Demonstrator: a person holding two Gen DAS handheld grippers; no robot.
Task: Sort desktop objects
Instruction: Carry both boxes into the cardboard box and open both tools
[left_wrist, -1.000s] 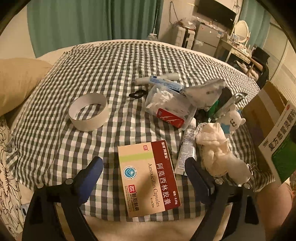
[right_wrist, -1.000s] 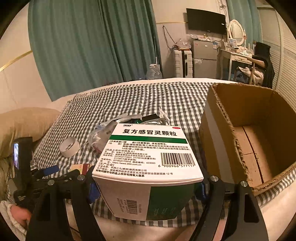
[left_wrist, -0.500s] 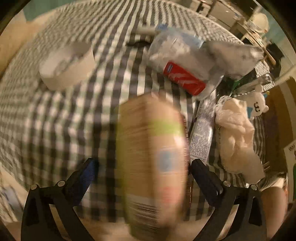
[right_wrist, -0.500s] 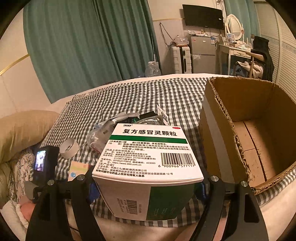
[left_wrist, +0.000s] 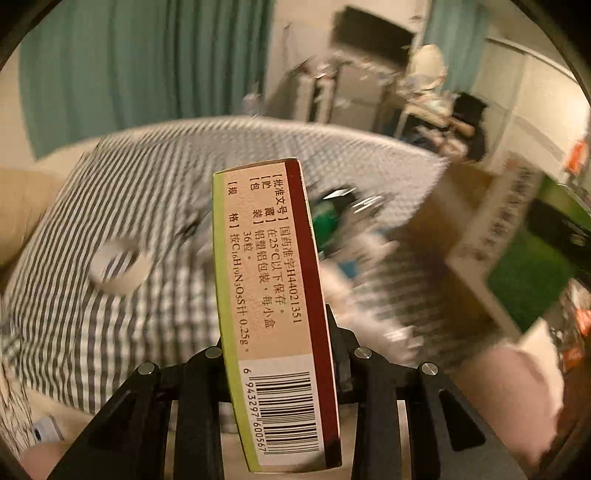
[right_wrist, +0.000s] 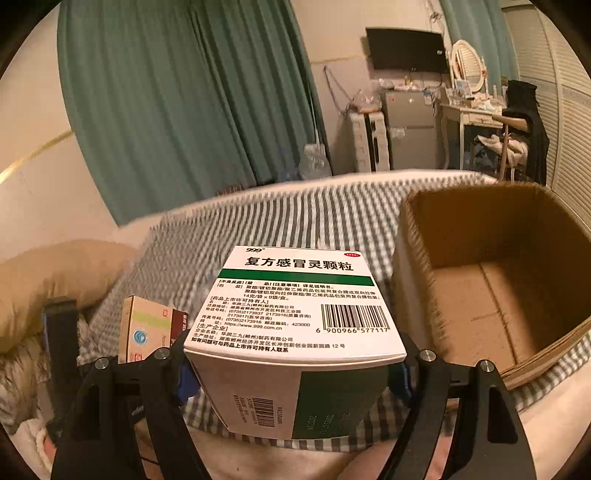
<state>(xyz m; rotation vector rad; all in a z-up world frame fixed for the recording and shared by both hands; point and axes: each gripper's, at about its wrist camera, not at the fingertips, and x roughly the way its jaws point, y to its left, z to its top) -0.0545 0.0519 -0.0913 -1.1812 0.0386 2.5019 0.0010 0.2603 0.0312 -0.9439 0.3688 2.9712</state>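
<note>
A beige and dark red capsule box (left_wrist: 273, 295) stands on edge between the jaws of my left gripper (left_wrist: 277, 339), which are closing on it and hold it up off the checked cloth (left_wrist: 74, 332). The right wrist view shows the same box (right_wrist: 147, 328) at the left. My right gripper (right_wrist: 295, 373) is shut on a large white and green medicine box (right_wrist: 295, 306), held above the cloth beside the open cardboard box (right_wrist: 417, 236). The pads of both grippers are mostly hidden behind the boxes.
A white tape roll (left_wrist: 118, 266) lies on the cloth at the left. A blurred pile of small items (left_wrist: 343, 221) sits mid-table. A tan pillow (right_wrist: 55, 280) lies at the left edge. Furniture stands behind the table.
My left gripper came down around the capsule box, shut on its sides and lifted it, turning it on edge. The right gripper rose a little with its box, nearer the cardboard box.
</note>
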